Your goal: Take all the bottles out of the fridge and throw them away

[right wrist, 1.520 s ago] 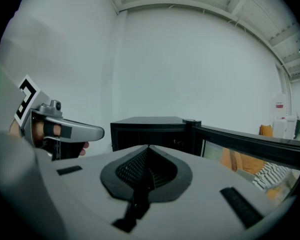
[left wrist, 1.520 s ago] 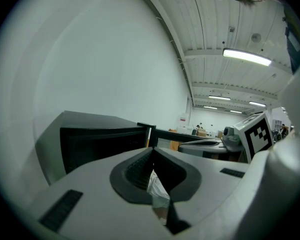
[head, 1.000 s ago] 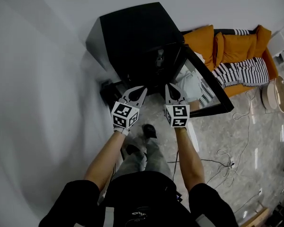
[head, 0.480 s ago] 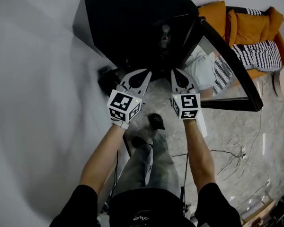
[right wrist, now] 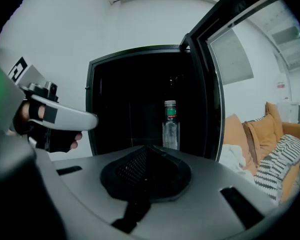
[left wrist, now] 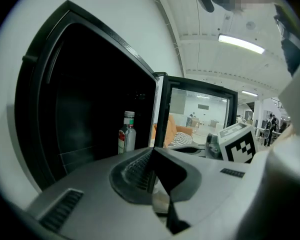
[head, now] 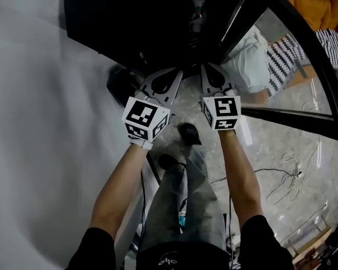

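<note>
One clear bottle [head: 198,13] with a pale cap stands upright inside the dark fridge [head: 129,16], near the hinge side where the glass door [head: 304,66] swings open towards 3 o'clock. No other bottle shows in the black interior, though much of it is too dark to read.

Both tools hang side by side in front of the fridge mouth, well apart from the bottle. The left tongs [head: 168,75] are pressed together with nothing between them, and the right tongs [head: 213,71] are likewise closed and empty.

In the head view the bottle sits at roughly 12 o'clock from the right tongs and at about 1 o'clock from the left. The right gripper view puts it almost dead ahead, just above the closed tips; the left gripper view has it off towards 11 o'clock. The right hand looks the nearer and better lined up.

The bottle's long axis is vertical, so a level reach straight in with the right tongs spread sideways first should meet its body squarely
</note>
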`<control>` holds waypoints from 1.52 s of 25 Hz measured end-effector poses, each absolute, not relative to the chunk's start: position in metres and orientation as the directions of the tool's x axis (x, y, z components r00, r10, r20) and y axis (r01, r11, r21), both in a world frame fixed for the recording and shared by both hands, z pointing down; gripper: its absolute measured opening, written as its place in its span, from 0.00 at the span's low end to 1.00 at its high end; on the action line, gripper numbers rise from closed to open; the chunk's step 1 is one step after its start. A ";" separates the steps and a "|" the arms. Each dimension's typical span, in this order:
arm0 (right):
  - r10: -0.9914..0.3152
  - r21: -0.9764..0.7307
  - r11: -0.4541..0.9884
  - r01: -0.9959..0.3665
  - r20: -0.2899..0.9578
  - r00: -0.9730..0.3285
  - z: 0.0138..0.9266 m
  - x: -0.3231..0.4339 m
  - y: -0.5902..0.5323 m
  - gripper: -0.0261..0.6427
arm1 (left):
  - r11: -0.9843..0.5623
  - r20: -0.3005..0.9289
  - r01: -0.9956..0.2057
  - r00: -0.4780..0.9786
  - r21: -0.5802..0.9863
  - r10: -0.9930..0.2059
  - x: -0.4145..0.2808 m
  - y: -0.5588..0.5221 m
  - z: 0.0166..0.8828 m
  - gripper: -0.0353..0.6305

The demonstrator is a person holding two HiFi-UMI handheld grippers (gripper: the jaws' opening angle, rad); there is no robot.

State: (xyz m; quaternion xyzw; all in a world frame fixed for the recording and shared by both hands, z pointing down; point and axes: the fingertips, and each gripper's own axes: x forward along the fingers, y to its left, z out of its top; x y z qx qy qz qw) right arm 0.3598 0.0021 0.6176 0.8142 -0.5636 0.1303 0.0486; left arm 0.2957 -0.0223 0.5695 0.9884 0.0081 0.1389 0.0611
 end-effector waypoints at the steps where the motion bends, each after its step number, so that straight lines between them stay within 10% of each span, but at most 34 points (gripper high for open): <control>1: -0.905 -0.062 -0.365 -0.929 0.259 0.338 0.619 0.363 -0.001 0.05 | -0.992 0.272 -0.003 0.962 0.128 0.032 0.297 -0.023 0.574 0.06; 13: -0.875 -0.120 -0.444 -0.888 0.271 0.401 0.639 0.446 -0.079 0.52 | -0.985 0.252 -0.061 0.967 0.162 -0.019 0.321 -0.052 0.584 0.06; 38: -0.851 -0.063 -0.476 -0.877 0.287 0.441 0.616 0.438 -0.081 0.49 | -0.970 0.239 -0.165 0.963 0.177 -0.121 0.274 -0.086 0.567 0.06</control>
